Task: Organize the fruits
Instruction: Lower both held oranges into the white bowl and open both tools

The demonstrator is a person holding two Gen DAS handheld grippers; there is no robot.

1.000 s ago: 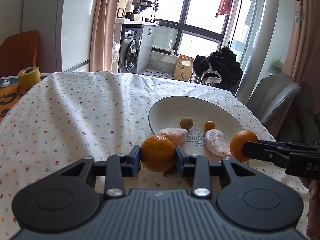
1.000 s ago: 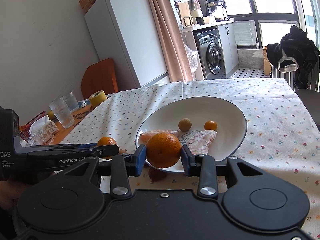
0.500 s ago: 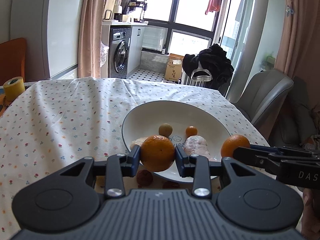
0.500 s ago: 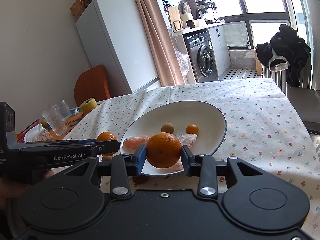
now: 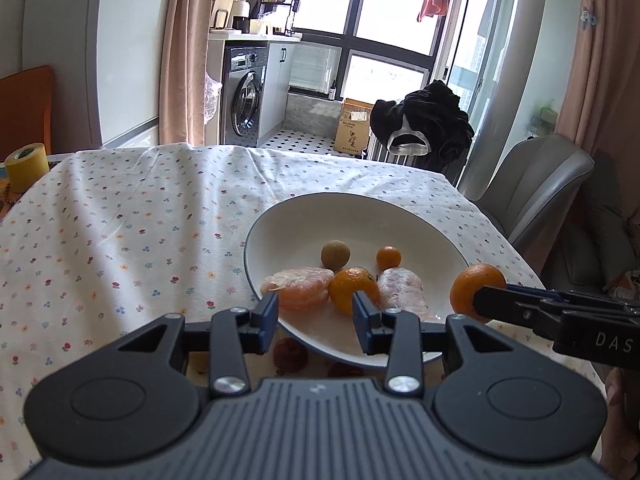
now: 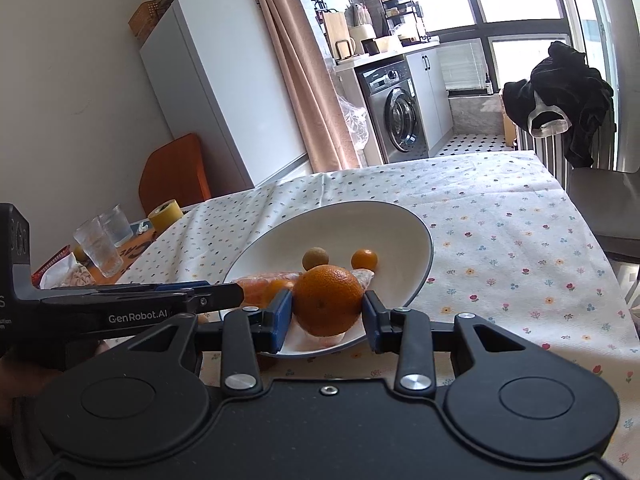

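A white bowl (image 5: 296, 232) sits on the flowered tablecloth. In it lie a peeled orange (image 5: 298, 292), a whole orange (image 5: 352, 290), a pale peeled piece (image 5: 402, 292), a small brown fruit (image 5: 335, 254) and a tiny orange fruit (image 5: 388, 257). My left gripper (image 5: 315, 318) is open and empty over the bowl's near rim, the whole orange lying just beyond its fingers. My right gripper (image 6: 326, 320) is shut on an orange (image 6: 327, 300) above the bowl's (image 6: 404, 232) near edge. That orange also shows in the left wrist view (image 5: 472, 286).
Two dark red fruits (image 5: 290, 354) lie on the cloth under the bowl's near rim. A yellow tape roll (image 5: 26, 166), glasses (image 6: 98, 246) and a snack packet (image 6: 66, 274) stand at the table's left end. A grey chair (image 5: 532, 188) is at the right.
My left gripper opened and let its orange go into the bowl, where it now rests. My right gripper keeps its orange and has moved slightly nearer the bowl.
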